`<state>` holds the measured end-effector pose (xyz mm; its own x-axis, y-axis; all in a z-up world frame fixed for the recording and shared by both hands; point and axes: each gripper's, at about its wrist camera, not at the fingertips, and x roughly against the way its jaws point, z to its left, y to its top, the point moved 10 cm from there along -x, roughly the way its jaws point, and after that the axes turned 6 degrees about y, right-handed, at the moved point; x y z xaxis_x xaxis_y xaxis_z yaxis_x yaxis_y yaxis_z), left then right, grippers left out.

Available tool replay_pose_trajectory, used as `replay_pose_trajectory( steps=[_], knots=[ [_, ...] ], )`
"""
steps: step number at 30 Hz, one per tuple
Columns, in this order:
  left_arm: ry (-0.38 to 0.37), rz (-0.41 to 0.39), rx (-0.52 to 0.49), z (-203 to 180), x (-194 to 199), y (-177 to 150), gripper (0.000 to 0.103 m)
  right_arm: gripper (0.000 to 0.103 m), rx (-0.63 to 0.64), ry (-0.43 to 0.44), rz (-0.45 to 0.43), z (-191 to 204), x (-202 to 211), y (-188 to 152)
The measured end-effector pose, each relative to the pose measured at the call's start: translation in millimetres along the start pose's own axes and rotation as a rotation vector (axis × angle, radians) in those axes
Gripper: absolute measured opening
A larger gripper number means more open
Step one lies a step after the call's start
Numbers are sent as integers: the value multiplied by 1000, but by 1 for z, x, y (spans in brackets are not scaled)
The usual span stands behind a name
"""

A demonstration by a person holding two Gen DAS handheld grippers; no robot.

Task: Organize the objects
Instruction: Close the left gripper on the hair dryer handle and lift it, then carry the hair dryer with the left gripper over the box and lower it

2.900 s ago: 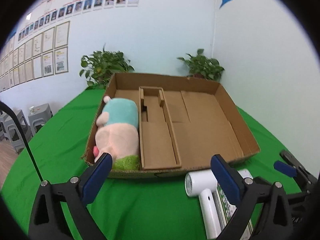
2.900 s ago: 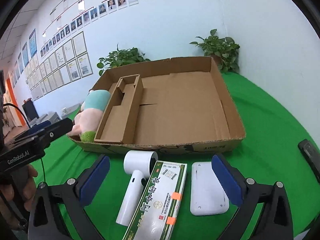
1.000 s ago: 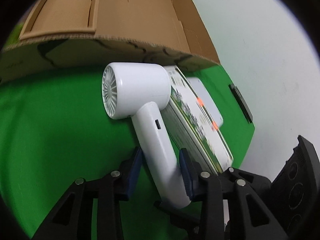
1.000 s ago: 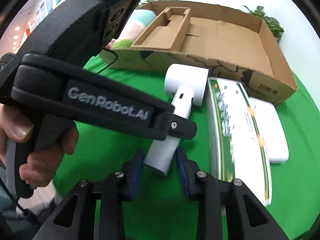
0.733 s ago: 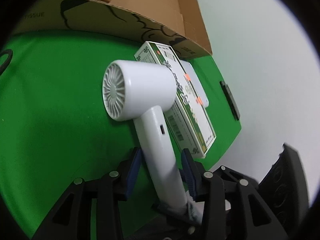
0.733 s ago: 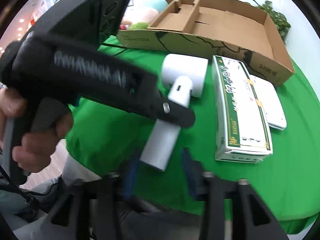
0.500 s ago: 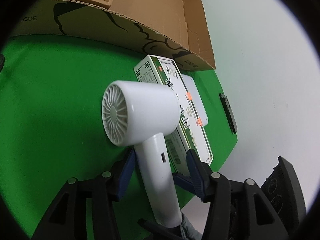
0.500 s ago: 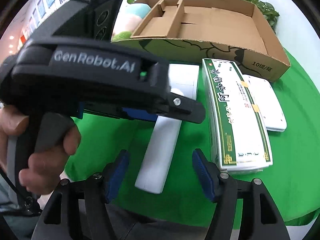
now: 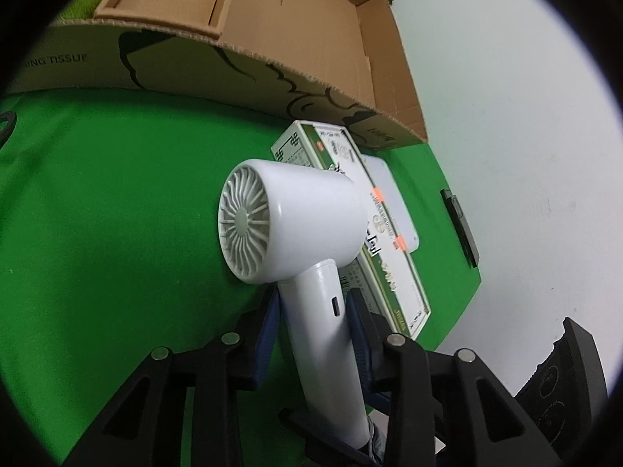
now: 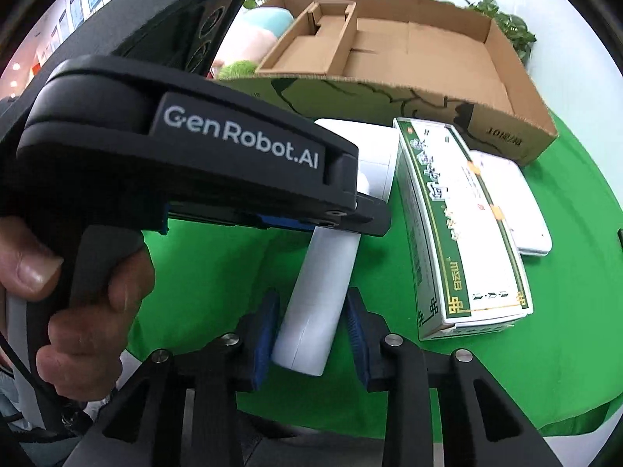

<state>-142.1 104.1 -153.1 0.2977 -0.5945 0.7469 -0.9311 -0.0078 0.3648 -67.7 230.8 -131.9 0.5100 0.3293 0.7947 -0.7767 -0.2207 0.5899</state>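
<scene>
Both tools on the hair dryer handle, carrying it toward the box

I keep the white hair dryer [image 9: 296,225] level and lift it clear over the near wall of the cardboard box [image 9: 241,66], aiming for the open floor right of the divider insert [image 10: 311,39], not the long green carton [image 10: 459,229] beside it. Nearest me, my right tool [image 10: 311,334] sits narrow at the butt of the handle, pads close on both sides, though I cannot tell if they truly bite. My left tool [image 9: 313,330] is clamped on the handle just under the barrel. The dryer hangs above the green desk [image 9: 97,214]; beyond the carton lies a flat white case [image 10: 518,210], and a plush toy [image 10: 249,39] fills the box's left end.
</scene>
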Motion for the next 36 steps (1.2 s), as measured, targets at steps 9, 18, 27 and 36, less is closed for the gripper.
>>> replay_pose_trajectory(
  steps=[9,18,27,36],
  knots=[
    [55,-174,-94,-19,53,38,33,27,34,-21,-160,18,27,52],
    [79,-316,-255,-63,99,88,31,24,-17,0,-321,26,58,96],
    [71,-381,-319,-96,111,139,31,23,-39,3,-407,-9,83,151],
    [85,-375,-323,-101,106,172,32,24,-64,35,-382,-21,78,189]
  ],
)
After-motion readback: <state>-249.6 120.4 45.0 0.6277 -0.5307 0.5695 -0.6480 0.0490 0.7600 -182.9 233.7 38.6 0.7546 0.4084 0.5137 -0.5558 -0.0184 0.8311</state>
